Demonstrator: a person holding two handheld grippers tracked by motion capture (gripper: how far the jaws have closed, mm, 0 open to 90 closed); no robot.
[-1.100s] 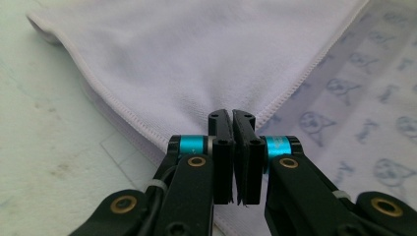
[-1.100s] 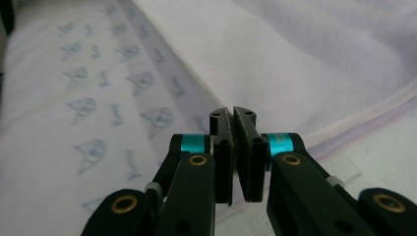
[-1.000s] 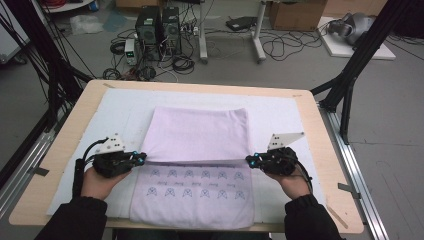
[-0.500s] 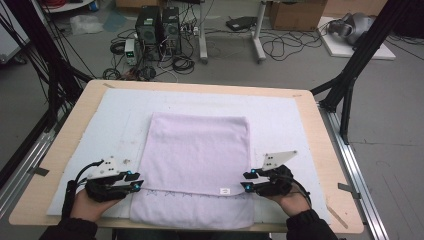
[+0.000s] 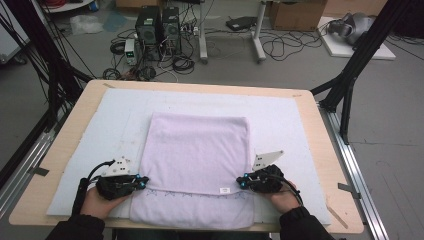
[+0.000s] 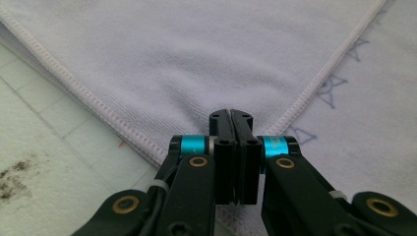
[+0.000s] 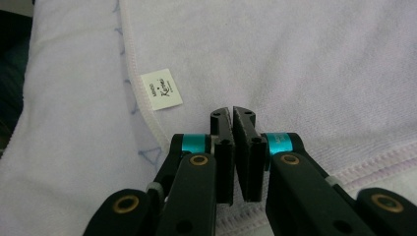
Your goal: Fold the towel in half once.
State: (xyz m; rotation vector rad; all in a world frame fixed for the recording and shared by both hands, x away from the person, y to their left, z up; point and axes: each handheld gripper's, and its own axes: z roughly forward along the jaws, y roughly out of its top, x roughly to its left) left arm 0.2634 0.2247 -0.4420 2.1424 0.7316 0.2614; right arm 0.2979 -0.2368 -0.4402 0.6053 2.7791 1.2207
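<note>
The towel (image 5: 197, 167) is laid on the mat (image 5: 100, 125) toward the near edge of the bench (image 5: 65, 150), its folded upper layer stopped short of the near hem, so that a patterned strip is left uncovered. The upper layer's near corners are pinched: the left gripper (image 5: 142, 181) is clenched on the left corner, the right gripper (image 5: 240, 181) on the right one, with a thin gap seen between its jaws at the cloth.

If the corners are let go unevenly, a skewed fold could be left. A slip is judged likelier on the right, where the grip looks looser. Cloth dragged while still pinched could bunch the lower layer.

A small label (image 7: 161, 89) beside the hem is shown clearly in the right gripper view, while in the high view it is reduced to a pale speck. Dark stains on the mat are revealed in the left gripper view.
</note>
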